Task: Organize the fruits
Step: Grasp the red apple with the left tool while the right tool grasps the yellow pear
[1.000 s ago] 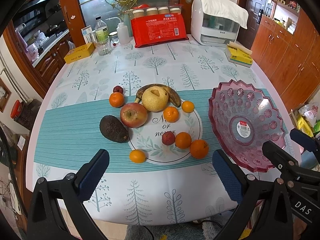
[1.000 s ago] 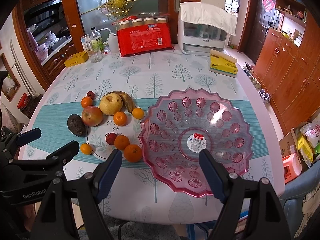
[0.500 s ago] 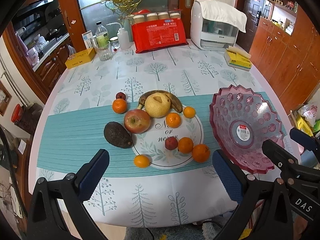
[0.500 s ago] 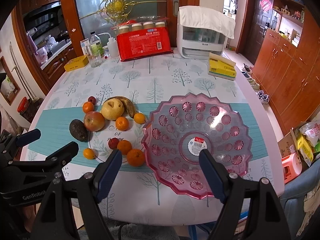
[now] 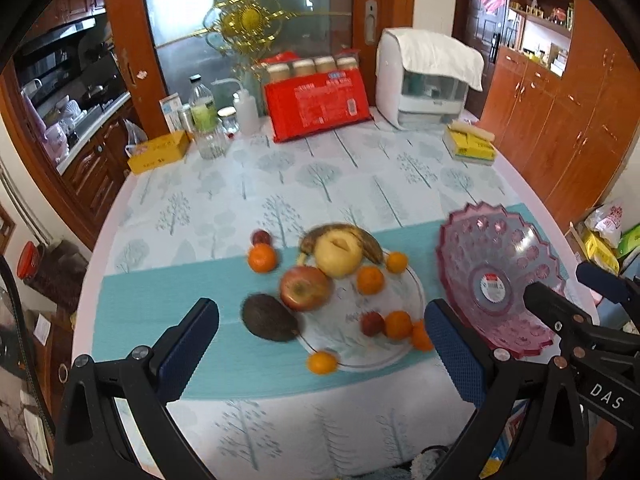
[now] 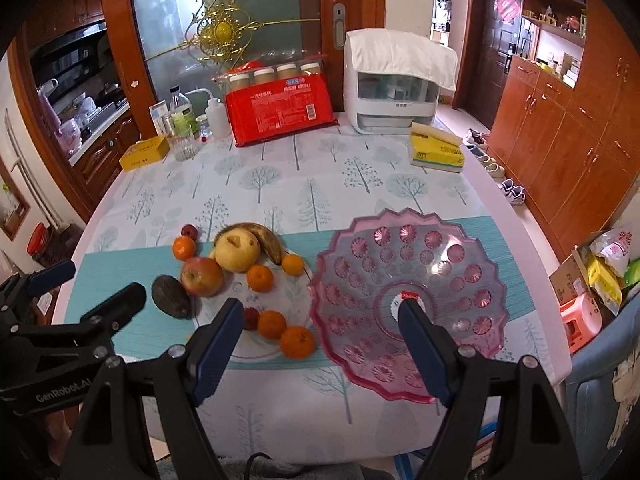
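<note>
Fruit lies loose on the tablecloth: a dark avocado (image 5: 269,317) (image 6: 171,296), a red apple (image 5: 305,288) (image 6: 201,276), a yellow pear (image 5: 337,255) (image 6: 237,253) against a brown banana (image 6: 266,239), several oranges (image 5: 262,257) (image 6: 296,341) and two small red fruits. To their right stands an empty pink glass bowl (image 5: 498,280) (image 6: 408,296). My left gripper (image 5: 320,344) hangs open above the near fruit. My right gripper (image 6: 320,340) is open over the bowl's left rim. Both hold nothing.
At the table's far side stand a red package (image 6: 280,110) with jars, a white covered appliance (image 6: 394,86), bottles and a glass (image 6: 184,128), and yellow boxes (image 6: 436,152) (image 6: 143,153). Wooden cabinets line the right; a stool (image 6: 580,320) sits on the floor there.
Both grippers have lowered and tilted toward the table, so the fruit and bowl sit closer in the view. Nothing has been picked up and the jaws stay open.
</note>
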Action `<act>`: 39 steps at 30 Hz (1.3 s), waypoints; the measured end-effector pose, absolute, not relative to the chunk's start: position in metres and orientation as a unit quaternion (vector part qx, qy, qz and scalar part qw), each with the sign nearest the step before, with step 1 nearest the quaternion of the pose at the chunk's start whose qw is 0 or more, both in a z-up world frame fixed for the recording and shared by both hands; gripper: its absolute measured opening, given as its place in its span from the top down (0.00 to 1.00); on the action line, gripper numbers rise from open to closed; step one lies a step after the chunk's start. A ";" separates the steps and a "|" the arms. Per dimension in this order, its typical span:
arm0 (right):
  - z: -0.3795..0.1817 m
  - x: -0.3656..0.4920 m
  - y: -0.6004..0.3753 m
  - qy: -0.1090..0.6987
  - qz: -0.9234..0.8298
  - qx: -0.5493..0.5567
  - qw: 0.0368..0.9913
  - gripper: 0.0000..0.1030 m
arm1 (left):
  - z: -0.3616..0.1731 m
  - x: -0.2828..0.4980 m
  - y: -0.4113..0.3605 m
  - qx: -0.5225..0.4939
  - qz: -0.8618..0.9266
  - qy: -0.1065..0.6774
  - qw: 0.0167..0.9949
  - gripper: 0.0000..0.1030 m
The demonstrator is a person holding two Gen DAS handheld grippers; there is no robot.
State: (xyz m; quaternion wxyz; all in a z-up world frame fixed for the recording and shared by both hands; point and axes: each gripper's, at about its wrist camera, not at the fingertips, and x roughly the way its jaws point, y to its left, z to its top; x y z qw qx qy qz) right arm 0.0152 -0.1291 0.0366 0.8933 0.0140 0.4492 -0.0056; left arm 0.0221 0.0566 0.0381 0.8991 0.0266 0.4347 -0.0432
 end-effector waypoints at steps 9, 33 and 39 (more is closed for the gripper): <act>0.028 0.031 -0.082 0.470 -0.016 0.020 0.882 0.22 | 0.032 0.045 0.133 0.025 -0.058 0.440 0.896 0.01; -0.084 0.161 -0.072 0.533 -0.034 0.151 0.832 0.22 | -0.117 0.169 0.119 0.040 -0.209 0.557 0.803 0.01; -0.111 0.196 -0.064 0.557 -0.016 0.165 0.814 0.22 | -0.147 0.181 0.109 0.031 -0.214 0.579 0.786 0.01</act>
